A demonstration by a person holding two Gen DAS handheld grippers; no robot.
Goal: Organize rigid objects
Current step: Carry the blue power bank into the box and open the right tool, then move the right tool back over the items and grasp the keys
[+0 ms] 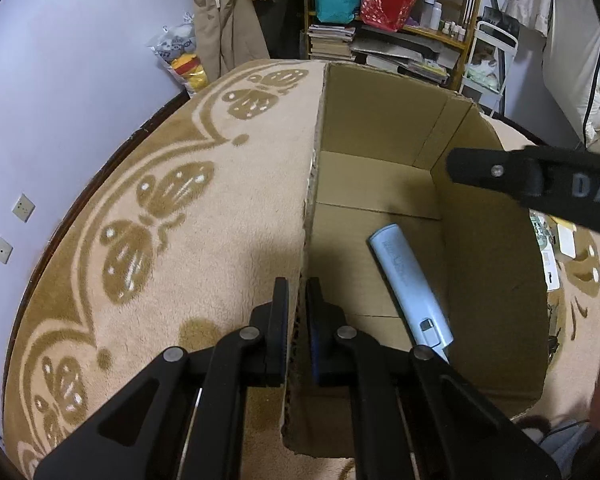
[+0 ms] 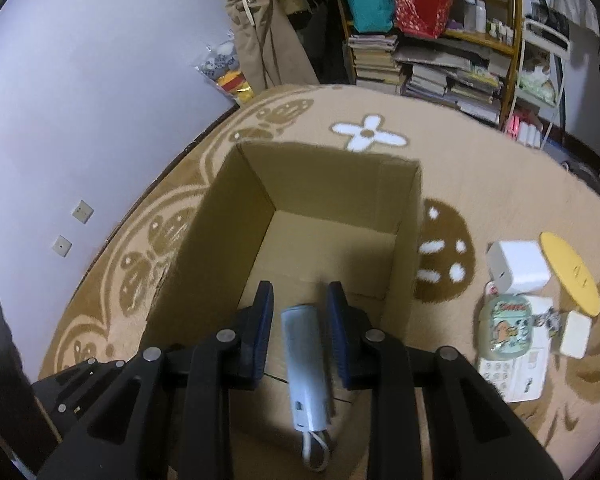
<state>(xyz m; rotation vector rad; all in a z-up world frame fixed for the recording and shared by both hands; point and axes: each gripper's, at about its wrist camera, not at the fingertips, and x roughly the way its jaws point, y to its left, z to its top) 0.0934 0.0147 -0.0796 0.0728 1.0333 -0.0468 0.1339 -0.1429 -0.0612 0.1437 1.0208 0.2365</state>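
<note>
An open cardboard box (image 1: 384, 152) stands on the patterned rug, also seen in the right wrist view (image 2: 236, 208). A pale blue power bank (image 1: 410, 288) lies on the box floor; in the right wrist view it (image 2: 306, 364) shows with a white loop cord. My left gripper (image 1: 298, 292) is shut on the box's left wall. My right gripper (image 2: 300, 300) is open above the box, fingers either side of the power bank and apart from it. One right finger (image 1: 496, 172) crosses the left wrist view.
Right of the box on the rug lie a white charger cube (image 2: 518, 266), a yellow disc (image 2: 570, 272), a cartoon earbud case (image 2: 508, 328), a white phone-like device (image 2: 516, 372) and a small white block (image 2: 576, 334). Shelves with books (image 2: 428, 68) stand behind. A wall (image 2: 80, 80) runs along the left.
</note>
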